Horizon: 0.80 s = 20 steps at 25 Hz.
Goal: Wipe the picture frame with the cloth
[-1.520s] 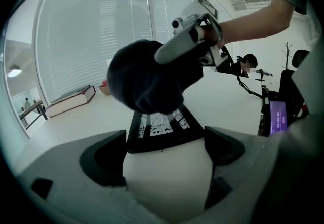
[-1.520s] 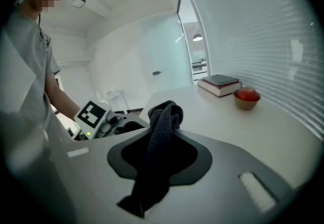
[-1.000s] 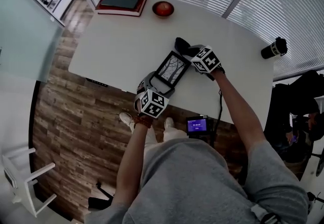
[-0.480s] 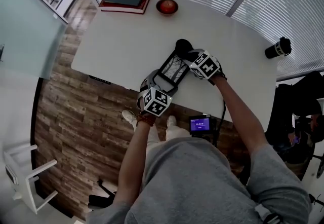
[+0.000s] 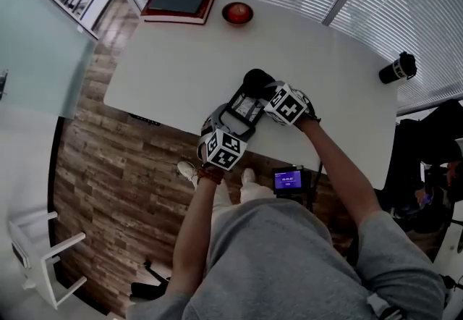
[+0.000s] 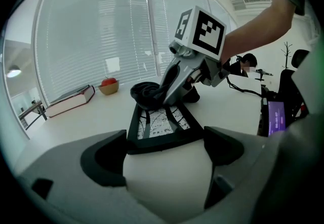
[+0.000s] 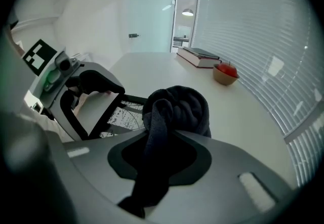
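Black rectangular picture frame at white table's near edge; far half open. Your left gripper clamps frame's near end; your right gripper grips dark bunched cloth on frame's far end.

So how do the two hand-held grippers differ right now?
The left hand-held gripper clamps the frame's near edge; the right hand-held gripper clamps the cloth. The left one sits at the table's near edge; the right one is at the frame's far end, with the cloth bunched there. Both are shut on something.
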Each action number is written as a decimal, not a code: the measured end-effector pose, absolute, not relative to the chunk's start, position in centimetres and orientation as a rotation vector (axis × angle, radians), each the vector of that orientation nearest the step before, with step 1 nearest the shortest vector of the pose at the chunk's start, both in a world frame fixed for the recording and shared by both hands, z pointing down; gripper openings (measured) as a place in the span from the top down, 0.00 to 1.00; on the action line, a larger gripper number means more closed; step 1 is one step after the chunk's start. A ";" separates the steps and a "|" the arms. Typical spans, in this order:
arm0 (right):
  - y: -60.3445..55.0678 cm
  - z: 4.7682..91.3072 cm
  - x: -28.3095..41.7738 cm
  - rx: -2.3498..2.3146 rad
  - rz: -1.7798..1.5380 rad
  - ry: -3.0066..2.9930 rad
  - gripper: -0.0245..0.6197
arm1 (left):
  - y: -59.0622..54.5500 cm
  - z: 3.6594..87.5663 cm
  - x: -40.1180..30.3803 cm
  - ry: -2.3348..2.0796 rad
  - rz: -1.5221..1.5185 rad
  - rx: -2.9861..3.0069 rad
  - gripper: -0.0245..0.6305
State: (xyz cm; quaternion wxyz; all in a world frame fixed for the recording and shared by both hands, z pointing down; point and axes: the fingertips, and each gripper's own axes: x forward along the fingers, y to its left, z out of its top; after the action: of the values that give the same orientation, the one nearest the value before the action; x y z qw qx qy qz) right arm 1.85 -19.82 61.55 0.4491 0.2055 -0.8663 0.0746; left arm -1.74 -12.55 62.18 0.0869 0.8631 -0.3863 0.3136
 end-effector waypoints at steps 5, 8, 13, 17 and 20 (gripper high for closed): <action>-18.9 61.6 1.4 0.502 0.260 -2.166 0.82 | -12.4 62.2 -1.8 -1.151 0.935 2.569 0.22; -18.5 61.5 1.0 0.501 0.281 -2.166 0.82 | -12.6 62.2 -1.8 -1.153 0.933 2.572 0.22; -17.3 61.4 0.2 0.491 0.335 -2.169 0.82 | -12.2 62.2 -1.9 -1.151 0.932 2.571 0.22; -16.3 61.2 -0.4 0.465 0.401 -2.198 0.82 | -12.5 62.1 -1.7 -1.153 0.929 2.576 0.22; -15.6 61.3 -1.1 0.468 0.431 -2.205 0.82 | -12.3 62.2 -2.0 -1.153 0.935 2.573 0.22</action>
State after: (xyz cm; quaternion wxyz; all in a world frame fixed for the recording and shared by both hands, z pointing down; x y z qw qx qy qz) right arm -1.09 -15.65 61.28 0.4106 0.1861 -0.8761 0.1713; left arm -1.99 -12.25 62.24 0.0852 0.8631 -0.3867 0.3136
